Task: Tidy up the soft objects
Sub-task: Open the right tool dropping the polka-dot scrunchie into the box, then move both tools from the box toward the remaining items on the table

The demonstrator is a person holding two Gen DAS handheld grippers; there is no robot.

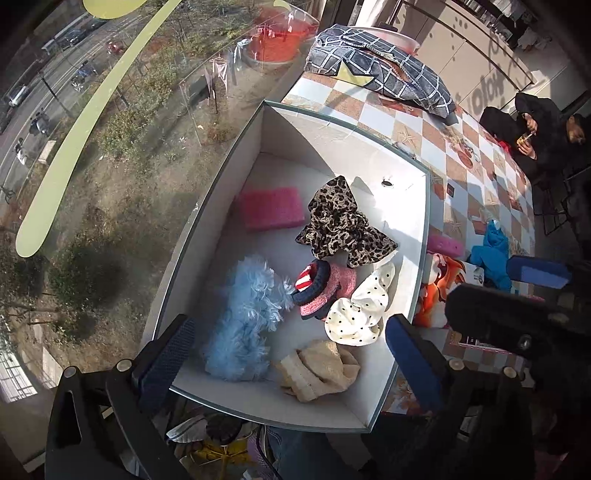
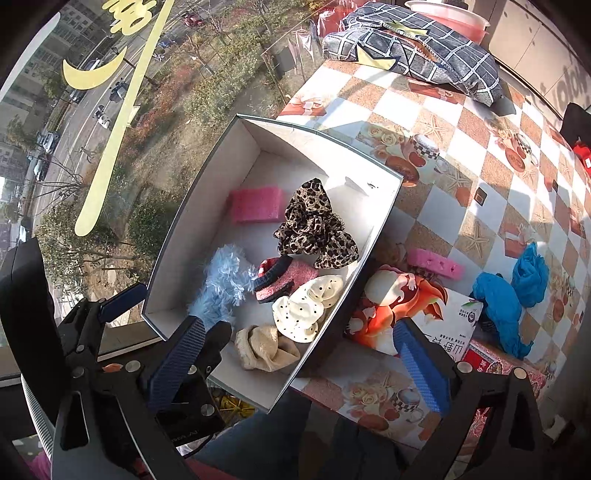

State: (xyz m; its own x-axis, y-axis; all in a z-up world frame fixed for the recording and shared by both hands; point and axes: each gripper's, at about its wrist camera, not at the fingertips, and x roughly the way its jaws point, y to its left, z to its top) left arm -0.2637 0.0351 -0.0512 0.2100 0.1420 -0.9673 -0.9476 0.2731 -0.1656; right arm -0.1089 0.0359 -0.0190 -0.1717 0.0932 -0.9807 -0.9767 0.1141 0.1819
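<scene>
A white cardboard box [image 1: 332,136] [image 2: 384,206] stands by the window and holds a pink sponge [image 1: 271,207] [image 2: 255,204], a leopard scrunchie [image 1: 341,225] [image 2: 314,225], a fluffy light-blue item [image 1: 245,317] [image 2: 221,284], a pink and navy knit piece [image 1: 325,288] [image 2: 280,278], a white polka-dot scrunchie [image 1: 360,310] [image 2: 306,306] and a beige sock [image 1: 321,369] [image 2: 266,347]. My left gripper [image 1: 291,358] is open and empty over the box's near end. My right gripper [image 2: 299,362] is open and empty over the box's near corner. A blue cloth [image 2: 509,295] [image 1: 493,254] and a second pink sponge [image 2: 436,264] [image 1: 445,245] lie on the table to the right.
A checked tablecloth [image 2: 461,155] covers the table. A printed orange box [image 2: 413,310] lies just right of the white box. A grey checked pillow [image 2: 413,51] and a red basin [image 2: 454,18] sit at the far end. A large window runs along the left. A person [image 1: 546,136] sits at far right.
</scene>
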